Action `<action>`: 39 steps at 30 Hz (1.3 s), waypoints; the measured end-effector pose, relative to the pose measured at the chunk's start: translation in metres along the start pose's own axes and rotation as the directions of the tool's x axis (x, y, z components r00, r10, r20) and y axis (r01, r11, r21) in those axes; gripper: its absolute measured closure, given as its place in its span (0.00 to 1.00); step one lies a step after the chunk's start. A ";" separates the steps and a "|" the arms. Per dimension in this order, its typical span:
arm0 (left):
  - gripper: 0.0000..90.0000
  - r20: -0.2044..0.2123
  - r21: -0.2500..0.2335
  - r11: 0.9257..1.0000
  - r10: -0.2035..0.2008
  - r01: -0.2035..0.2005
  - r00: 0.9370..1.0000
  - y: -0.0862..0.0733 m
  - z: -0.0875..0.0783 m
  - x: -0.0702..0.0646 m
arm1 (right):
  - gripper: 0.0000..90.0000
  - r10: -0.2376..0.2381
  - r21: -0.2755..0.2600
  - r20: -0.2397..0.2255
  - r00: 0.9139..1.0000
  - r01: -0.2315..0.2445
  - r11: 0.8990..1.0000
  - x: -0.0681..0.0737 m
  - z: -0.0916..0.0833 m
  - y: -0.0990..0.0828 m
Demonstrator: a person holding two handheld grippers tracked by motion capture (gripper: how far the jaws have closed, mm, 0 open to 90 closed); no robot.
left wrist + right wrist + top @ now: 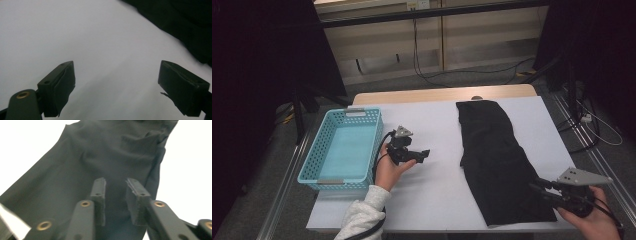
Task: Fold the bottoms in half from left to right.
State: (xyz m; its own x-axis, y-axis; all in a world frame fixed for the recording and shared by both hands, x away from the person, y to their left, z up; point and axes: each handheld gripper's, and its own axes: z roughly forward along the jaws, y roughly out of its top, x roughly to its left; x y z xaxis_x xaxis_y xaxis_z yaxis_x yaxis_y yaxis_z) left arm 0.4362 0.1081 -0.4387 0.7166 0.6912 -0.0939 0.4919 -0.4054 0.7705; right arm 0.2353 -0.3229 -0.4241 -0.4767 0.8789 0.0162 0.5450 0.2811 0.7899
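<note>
Lying lengthwise on the right half of the white table surface point(437, 125) is one black garment point(497, 160), long and narrow, folded flat with soft creases, its far end reaching toward the back edge and its near end spreading wider close to the front edge. Sitting on the left side is one turquoise plastic basket point(343, 150), perforated along its walls, nothing visible inside it, its outer rim just beside the left edge of the surface. Counting the tools, two grippers are being held, one per hand. The left gripper point(419, 156) is hovering between basket and garment, held by the left hand point(389, 170) coming out of a light sleeve point(362, 215); in the left gripper view its jaws are standing wide apart over bare white surface, with the garment's edge point(185, 30) showing at upper right. The right gripper point(539, 187) is sitting at the garment's near right corner, held by the right hand point(589, 220); in the right gripper view its jaws are standing narrowly apart above the cloth point(100, 165), pinching nothing. A broad open strip of white surface is lying between basket and garment.
</note>
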 end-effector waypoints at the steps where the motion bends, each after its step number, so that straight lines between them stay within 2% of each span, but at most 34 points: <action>1: 0.16 0.000 0.011 1.000 0.010 -0.010 1.000 0.000 -0.001 0.001 | 0.76 0.000 0.008 0.000 1.000 0.000 1.000 -0.002 0.005 0.002; 2: 0.16 0.001 0.006 1.000 0.003 -0.003 1.000 -0.001 -0.001 0.000 | 0.74 0.008 0.023 0.015 1.000 -0.008 1.000 -0.005 0.014 0.004; 4: 0.16 -0.002 0.016 1.000 0.018 -0.018 1.000 -0.001 -0.002 0.002 | 0.74 0.003 0.053 0.037 0.999 -0.005 0.999 -0.009 0.026 0.007; 6: 0.16 -0.003 0.003 1.000 -0.002 0.002 1.000 -0.003 -0.002 0.002 | 0.75 0.012 0.076 0.060 0.998 -0.017 0.997 -0.014 0.037 0.010; 8: 0.16 -0.009 0.007 1.000 0.003 -0.003 1.000 -0.003 -0.003 0.004 | 0.77 0.018 0.101 0.084 0.996 -0.026 0.994 -0.021 0.047 0.012; 10: 0.16 -0.007 0.005 1.000 -0.005 0.005 1.000 -0.004 -0.003 0.004 | 0.79 0.032 0.131 0.105 0.994 -0.046 0.990 -0.025 0.053 0.011; 12: 0.16 -0.007 0.007 1.000 -0.003 0.003 1.000 -0.004 -0.003 0.004 | 0.87 0.045 0.149 0.095 0.994 -0.059 0.987 -0.025 0.057 0.008; 13: 0.16 -0.008 0.013 1.000 0.009 -0.008 1.000 -0.004 -0.004 0.004 | 0.91 0.052 0.140 0.093 0.994 -0.065 0.988 -0.024 0.057 0.008; 14: 0.16 -0.006 0.009 1.000 0.002 -0.001 1.000 -0.003 -0.003 0.004 | 0.96 0.055 0.146 0.087 0.995 -0.067 0.987 -0.024 0.057 0.009; 15: 0.16 -0.009 0.014 1.000 0.019 -0.019 1.000 -0.003 -0.003 0.004 | 1.00 0.052 0.148 0.078 0.996 -0.063 0.987 -0.024 0.057 0.009; 16: 0.16 -0.005 0.020 1.000 0.022 -0.021 1.000 -0.003 -0.003 0.004 | 1.00 0.060 0.148 0.074 0.996 -0.070 0.986 -0.024 0.057 0.009; 17: 0.16 -0.007 0.009 1.000 0.006 -0.006 1.000 -0.003 -0.002 0.002 | 1.00 0.064 0.146 0.071 0.995 -0.074 0.986 -0.025 0.057 0.010; 22: 0.16 -0.011 0.008 1.000 0.022 -0.022 1.000 -0.003 -0.003 0.003 | 1.00 0.088 0.092 0.066 0.994 -0.093 0.991 -0.028 0.040 0.013; 24: 0.16 -0.007 0.014 1.000 0.019 -0.019 1.000 -0.003 -0.003 0.003 | 1.00 0.087 0.094 0.079 0.993 -0.094 0.991 -0.030 0.035 0.010; 25: 0.16 -0.009 0.019 0.999 0.030 -0.030 1.000 -0.003 -0.003 0.004 | 1.00 0.093 0.104 0.085 0.992 -0.102 0.989 -0.032 0.035 0.007; 27: 0.16 -0.012 0.015 0.999 0.028 -0.028 1.000 -0.003 -0.003 0.004 | 1.00 0.085 0.118 0.118 0.989 -0.099 0.988 -0.036 0.034 0.003; 29: 0.16 -0.011 0.010 1.000 0.024 -0.024 1.000 -0.002 -0.003 0.003 | 0.92 0.106 0.108 0.114 0.988 -0.118 0.987 -0.038 0.035 0.001; 31: 0.16 -0.013 0.013 1.000 0.027 -0.027 1.000 -0.002 -0.003 0.004 | 0.79 0.102 0.104 0.133 0.986 -0.116 0.988 -0.038 0.036 0.001; 33: 0.16 -0.010 0.012 1.000 0.011 -0.011 1.000 -0.003 -0.002 0.003 | 0.74 0.116 0.083 0.127 0.985 -0.127 0.988 -0.037 0.038 0.005; 34: 0.16 -0.010 0.018 1.000 0.018 -0.017 1.000 -0.003 -0.002 0.003 | 0.70 0.119 0.070 0.129 0.984 -0.129 0.989 -0.037 0.040 0.007; 38: 0.16 -0.013 0.014 1.000 0.008 -0.008 1.000 -0.004 -0.002 0.003 | 0.66 0.100 0.048 0.138 0.985 -0.108 0.993 -0.035 0.048 0.018; 39: 0.16 -0.019 0.021 0.999 0.030 -0.030 0.999 -0.004 -0.003 0.005 | 0.65 0.096 0.045 0.137 0.986 -0.103 0.994 -0.035 0.050 0.020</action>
State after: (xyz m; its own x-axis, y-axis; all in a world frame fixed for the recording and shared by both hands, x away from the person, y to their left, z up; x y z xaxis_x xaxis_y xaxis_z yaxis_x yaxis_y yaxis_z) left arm 0.4364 0.1144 -0.4405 0.7219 0.6895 -0.0586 0.4807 -0.4387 0.7593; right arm 0.2969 -0.3285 -0.4392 -0.3236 0.9462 0.0076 0.6215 0.2065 0.7557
